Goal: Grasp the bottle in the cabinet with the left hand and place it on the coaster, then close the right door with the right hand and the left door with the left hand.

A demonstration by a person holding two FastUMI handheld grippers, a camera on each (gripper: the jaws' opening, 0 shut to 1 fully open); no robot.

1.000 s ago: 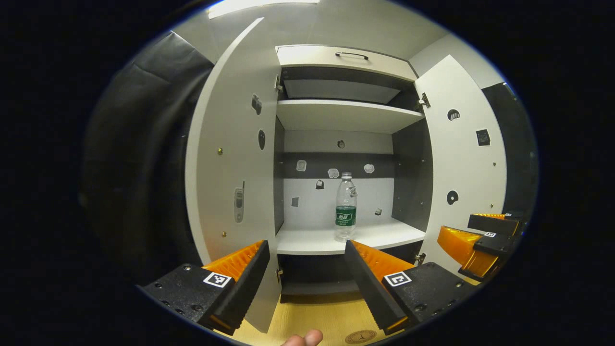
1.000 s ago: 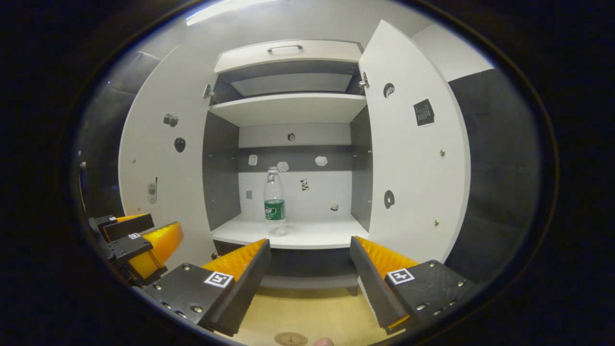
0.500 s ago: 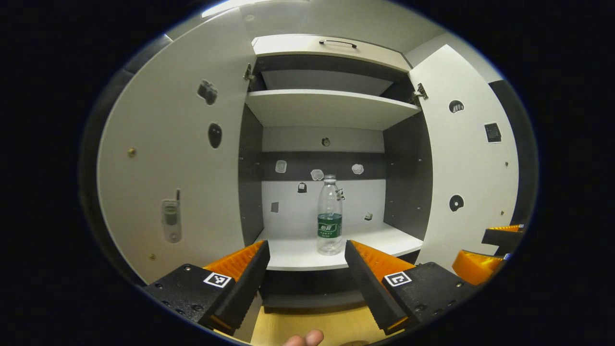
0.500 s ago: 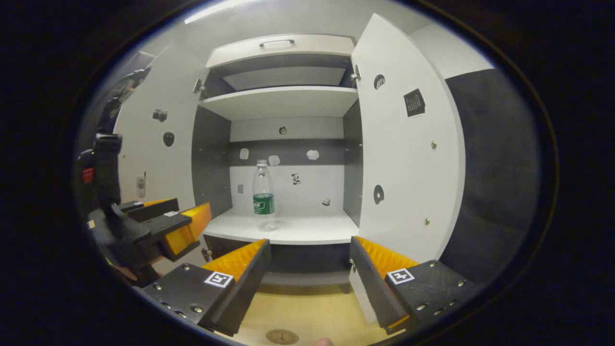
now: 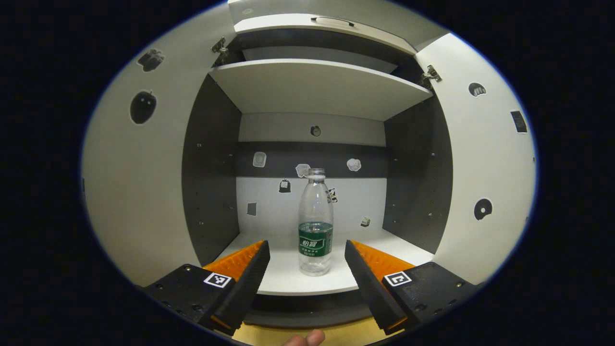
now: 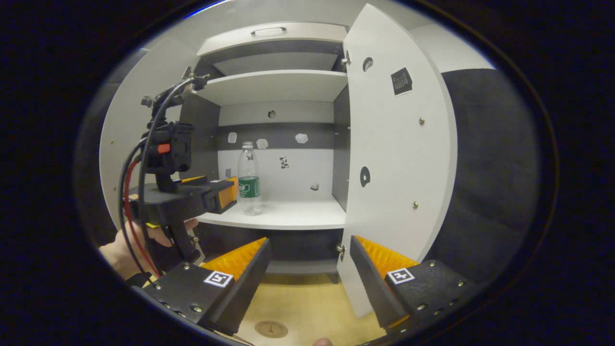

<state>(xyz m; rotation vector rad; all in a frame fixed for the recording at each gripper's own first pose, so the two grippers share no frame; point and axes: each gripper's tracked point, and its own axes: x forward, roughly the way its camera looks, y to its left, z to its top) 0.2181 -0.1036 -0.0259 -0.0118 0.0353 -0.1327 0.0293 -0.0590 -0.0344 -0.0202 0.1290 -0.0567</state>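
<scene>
Now closer: water bottle [image 5: 315, 222] stands upright near the front edge of the cabinet's lower shelf [image 5: 288, 281], larger than a second ago. Left gripper [image 5: 306, 259] has advanced to the shelf edge, fingers wide apart, holding nothing, bottle lined up between them. Grasp looks imminent. Right gripper [image 6: 310, 259] waits spread and empty beside the right door [image 6: 399, 158]; coaster [image 6: 271, 329] sits on the tabletop below.

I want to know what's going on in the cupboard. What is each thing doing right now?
Bottle: upright on the shelf, not gripped.
Left claw: open, bottle ahead between its fingers.
Right claw: open, holding nothing.
Left door: open.
Right door: open.
Coaster: on the floor, bare.
</scene>
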